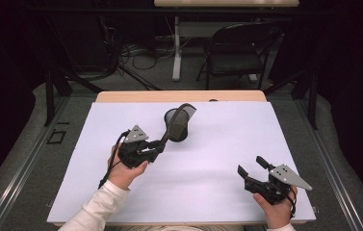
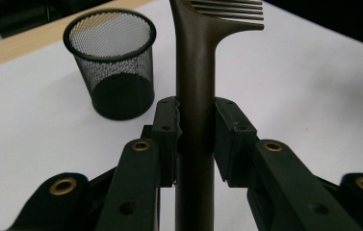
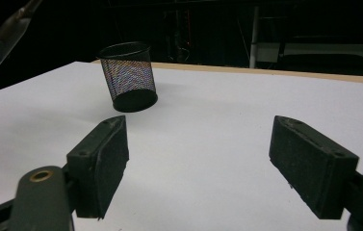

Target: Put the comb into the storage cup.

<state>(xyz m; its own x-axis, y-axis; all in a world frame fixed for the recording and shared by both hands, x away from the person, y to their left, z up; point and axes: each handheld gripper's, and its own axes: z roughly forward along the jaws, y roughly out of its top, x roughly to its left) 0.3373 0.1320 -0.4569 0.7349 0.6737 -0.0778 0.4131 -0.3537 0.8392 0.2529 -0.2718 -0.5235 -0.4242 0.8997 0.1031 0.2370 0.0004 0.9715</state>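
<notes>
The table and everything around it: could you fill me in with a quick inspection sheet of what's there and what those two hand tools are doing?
Surface: white sheet on a wooden table, bare apart from the cup.
Job's things: black mesh cup stands upright and empty at the far middle; brown comb is held above the sheet, teeth end near the cup.
Clutter: nothing seen.
Grippers: left gripper is shut on the comb's handle; right gripper is open, holding nothing, low at the near right.
Cables: one trails from the left gripper; a tangle on the floor beyond the table.
Surroundings: dark room, black chair, another table's leg.
</notes>
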